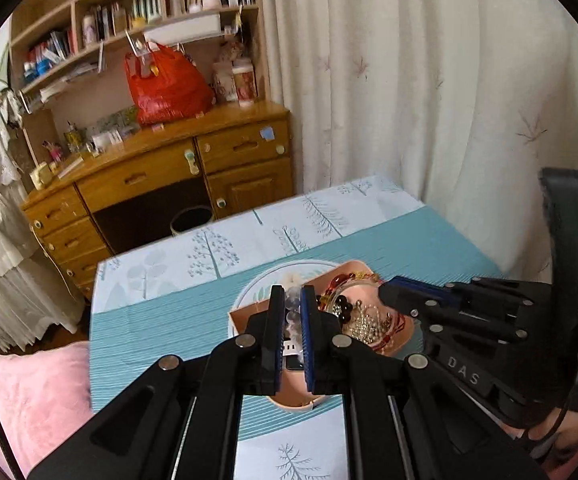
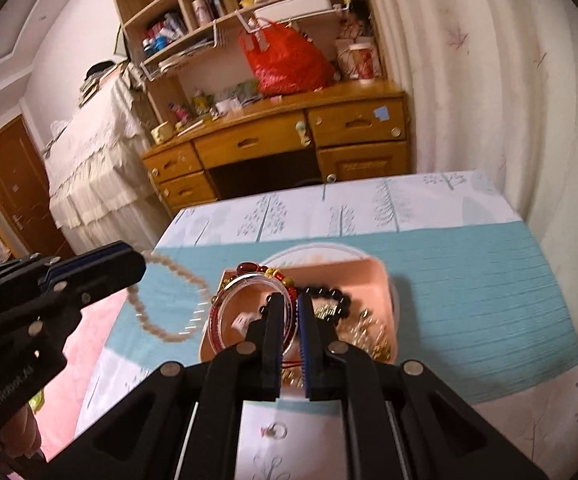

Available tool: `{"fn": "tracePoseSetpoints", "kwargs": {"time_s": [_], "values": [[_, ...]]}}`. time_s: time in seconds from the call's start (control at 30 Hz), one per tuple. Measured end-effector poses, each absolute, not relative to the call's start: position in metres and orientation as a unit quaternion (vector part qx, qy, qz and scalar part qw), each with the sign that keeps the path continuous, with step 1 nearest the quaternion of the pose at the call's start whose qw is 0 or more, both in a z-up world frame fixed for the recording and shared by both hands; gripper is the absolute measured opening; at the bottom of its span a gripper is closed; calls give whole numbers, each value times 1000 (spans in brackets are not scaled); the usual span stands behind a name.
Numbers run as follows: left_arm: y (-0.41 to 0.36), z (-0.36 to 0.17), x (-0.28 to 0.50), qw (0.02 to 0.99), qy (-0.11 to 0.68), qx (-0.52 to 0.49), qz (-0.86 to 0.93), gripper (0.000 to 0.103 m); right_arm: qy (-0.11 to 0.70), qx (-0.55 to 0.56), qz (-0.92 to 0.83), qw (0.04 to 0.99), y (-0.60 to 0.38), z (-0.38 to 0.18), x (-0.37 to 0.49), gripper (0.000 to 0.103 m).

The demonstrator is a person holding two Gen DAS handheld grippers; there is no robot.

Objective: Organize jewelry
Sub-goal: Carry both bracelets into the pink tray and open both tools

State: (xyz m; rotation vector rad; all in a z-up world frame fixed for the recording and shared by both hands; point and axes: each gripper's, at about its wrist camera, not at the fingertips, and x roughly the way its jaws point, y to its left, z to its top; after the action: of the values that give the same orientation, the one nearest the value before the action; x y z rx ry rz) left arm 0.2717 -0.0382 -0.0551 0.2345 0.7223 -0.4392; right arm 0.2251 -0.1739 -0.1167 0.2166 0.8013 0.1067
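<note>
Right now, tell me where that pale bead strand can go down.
Bare teal cloth lies right of the pink tray, toward the curtain. The white tree-print band beyond the tray is bare too. The tray itself is crowded with bracelets.

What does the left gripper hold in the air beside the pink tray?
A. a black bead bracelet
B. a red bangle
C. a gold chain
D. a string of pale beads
D: in the right wrist view a string of pale beads dangles from the left gripper, left of the pink tray.
</note>
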Motion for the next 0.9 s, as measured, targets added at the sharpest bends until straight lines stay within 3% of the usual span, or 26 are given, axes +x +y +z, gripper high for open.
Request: {"fn": "tracePoseSetpoints", "kwargs": {"time_s": [0.03,0.07,0.1,0.13,0.2,0.27,0.33,0.43,0.67,0.9], "values": [[-41,-61,278,897,371,115,-211,32,393,104,42,913,-176,-119,227,7],[-42,-68,283,890,390,113,-209,44,400,105,37,910,-178,-123,229,8],[-42,-74,287,886,403,110,-203,66,416,110,32,902,-180,-129,232,15],[-39,-77,289,884,412,105,-196,72,430,118,29,894,-184,-134,234,22],[-34,-81,291,882,419,95,-191,74,442,135,27,886,-190,-142,231,24],[-28,-85,294,879,431,94,-178,84,442,134,20,887,-191,-144,223,26],[-21,-91,297,875,447,91,-163,86,447,127,17,885,-189,-148,216,41],[-10,-101,297,861,477,80,-155,86,456,130,15,880,-184,-156,204,51],[20,-136,286,817,558,56,-135,89,482,128,2,867,-156,-180,174,51],[53,-166,267,775,622,26,-110,89,495,40,26,868,-114,-200,163,51]]}}
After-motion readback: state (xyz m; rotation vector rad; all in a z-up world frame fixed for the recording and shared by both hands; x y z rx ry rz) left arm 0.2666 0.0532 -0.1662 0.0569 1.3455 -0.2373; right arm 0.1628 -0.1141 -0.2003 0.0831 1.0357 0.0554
